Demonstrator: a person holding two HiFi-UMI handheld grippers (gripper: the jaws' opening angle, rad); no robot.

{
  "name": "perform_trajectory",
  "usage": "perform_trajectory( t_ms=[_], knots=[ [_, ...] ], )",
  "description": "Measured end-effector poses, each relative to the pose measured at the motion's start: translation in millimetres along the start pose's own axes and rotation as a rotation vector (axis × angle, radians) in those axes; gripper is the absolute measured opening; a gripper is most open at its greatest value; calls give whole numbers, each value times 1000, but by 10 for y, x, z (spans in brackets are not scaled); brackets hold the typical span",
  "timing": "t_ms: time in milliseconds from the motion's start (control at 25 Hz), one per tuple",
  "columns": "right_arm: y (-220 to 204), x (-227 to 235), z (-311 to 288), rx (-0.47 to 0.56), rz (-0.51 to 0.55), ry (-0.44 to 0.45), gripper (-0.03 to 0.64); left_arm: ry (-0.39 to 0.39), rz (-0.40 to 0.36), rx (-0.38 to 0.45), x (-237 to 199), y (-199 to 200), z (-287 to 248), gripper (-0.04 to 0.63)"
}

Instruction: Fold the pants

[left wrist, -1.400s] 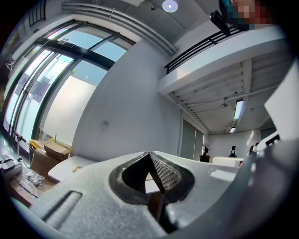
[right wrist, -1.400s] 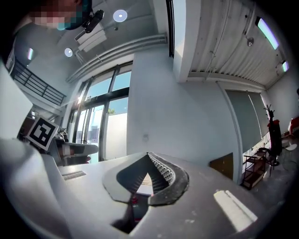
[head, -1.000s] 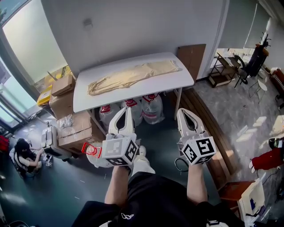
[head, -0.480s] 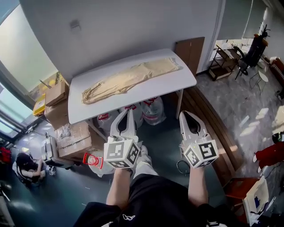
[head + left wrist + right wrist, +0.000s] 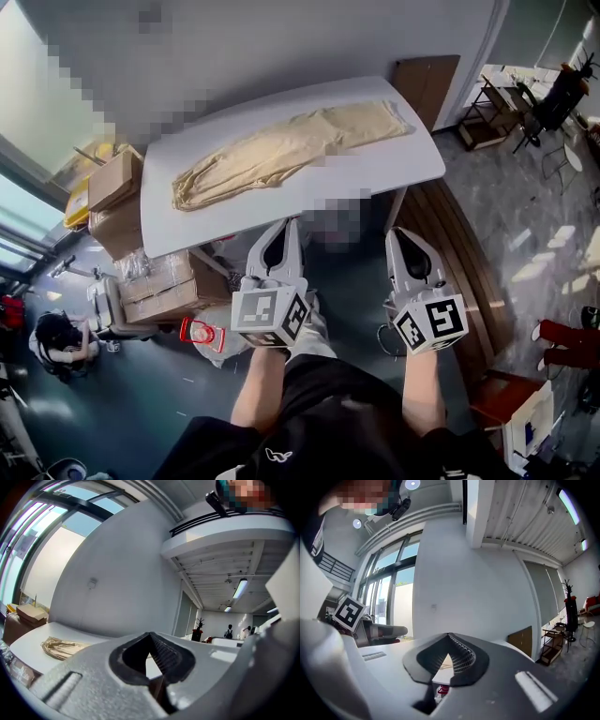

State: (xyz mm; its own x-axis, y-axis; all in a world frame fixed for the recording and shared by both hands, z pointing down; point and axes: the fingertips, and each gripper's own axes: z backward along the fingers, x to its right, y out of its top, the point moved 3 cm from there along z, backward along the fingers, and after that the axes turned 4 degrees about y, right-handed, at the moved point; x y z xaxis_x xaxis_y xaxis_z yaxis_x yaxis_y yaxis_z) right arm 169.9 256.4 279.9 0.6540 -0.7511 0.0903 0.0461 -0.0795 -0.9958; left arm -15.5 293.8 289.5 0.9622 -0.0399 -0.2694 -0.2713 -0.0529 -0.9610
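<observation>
Pants (image 5: 281, 150): one pair, not held. Nearest, two grippers are side by side, short of the table: the left gripper (image 5: 284, 225) and the right gripper (image 5: 405, 234), each with its jaws pressed together on nothing. Beyond them stands one white table (image 5: 394, 164). The pair lies stretched along its length. In the head view the long axis runs from lower left to upper right, with the wider end at the right and the narrower, bunched end at the left.
</observation>
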Motion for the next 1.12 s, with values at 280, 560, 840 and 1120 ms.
perform_trajectory(
  t_ms=[280, 560, 840, 1120],
  knots=[
    [23, 131, -854, -30, 16, 24, 5, 49, 16, -22, -555, 56, -590, 3],
    [168, 245, -1820, -5, 12, 66, 5, 23, 6, -15, -999, 348, -1321, 3],
    [156, 336, -2262, -22, 28, 69, 5, 15, 32, -17, -1261, 435, -1796, 3],
    [88, 663, -2324, -16, -4, 53, 5, -26, 46, -57, -1058, 255, -2102, 3]
  ],
)
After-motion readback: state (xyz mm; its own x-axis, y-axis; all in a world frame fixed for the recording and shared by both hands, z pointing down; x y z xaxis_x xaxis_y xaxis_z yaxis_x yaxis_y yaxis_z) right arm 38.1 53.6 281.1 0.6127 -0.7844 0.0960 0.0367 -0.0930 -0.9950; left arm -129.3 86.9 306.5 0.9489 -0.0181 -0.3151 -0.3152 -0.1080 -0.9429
